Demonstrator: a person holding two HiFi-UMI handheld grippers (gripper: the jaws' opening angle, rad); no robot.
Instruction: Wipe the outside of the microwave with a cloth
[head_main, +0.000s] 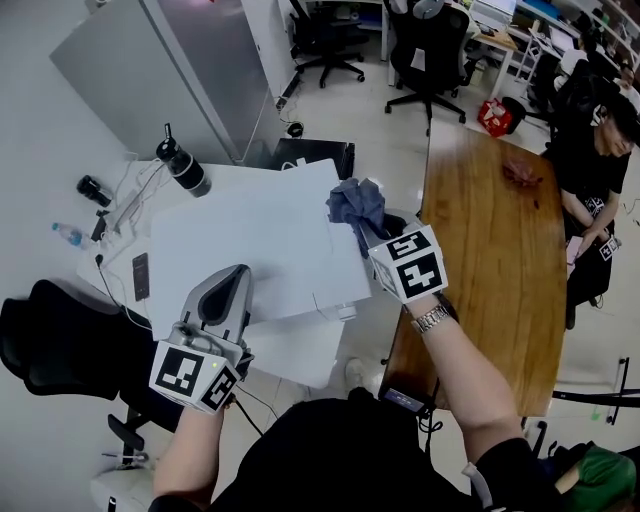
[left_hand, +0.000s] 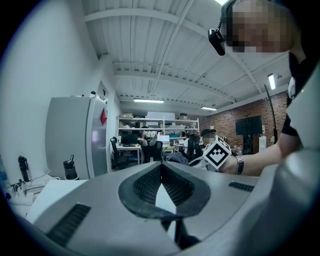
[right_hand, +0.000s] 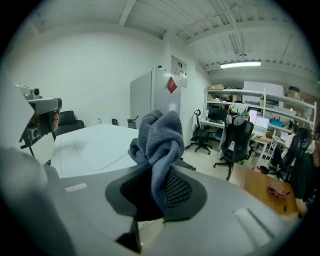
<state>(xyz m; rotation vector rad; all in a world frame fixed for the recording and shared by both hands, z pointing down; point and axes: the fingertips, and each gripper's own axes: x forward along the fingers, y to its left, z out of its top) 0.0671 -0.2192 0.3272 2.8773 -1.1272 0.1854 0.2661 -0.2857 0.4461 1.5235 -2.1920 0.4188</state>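
Observation:
The microwave (head_main: 260, 240) shows as a white box seen from above, standing on a white table (head_main: 290, 355). My left gripper (head_main: 237, 272) lies low over its front left part, shut with nothing between the fingers; in the left gripper view (left_hand: 161, 181) the pads meet. My right gripper (head_main: 376, 234) is at the microwave's right edge, shut on a bunched grey-blue cloth (head_main: 357, 207). In the right gripper view the cloth (right_hand: 159, 137) stands up out of the right gripper (right_hand: 158, 192), with the microwave's white top (right_hand: 95, 145) just beyond to the left.
A wooden table (head_main: 490, 230) runs along the right, with a seated person (head_main: 590, 150) beyond it. A black bottle (head_main: 182, 165), a phone (head_main: 140, 275) and cables lie left of the microwave. A grey fridge (head_main: 170, 60) stands behind, a black chair (head_main: 60, 345) at left.

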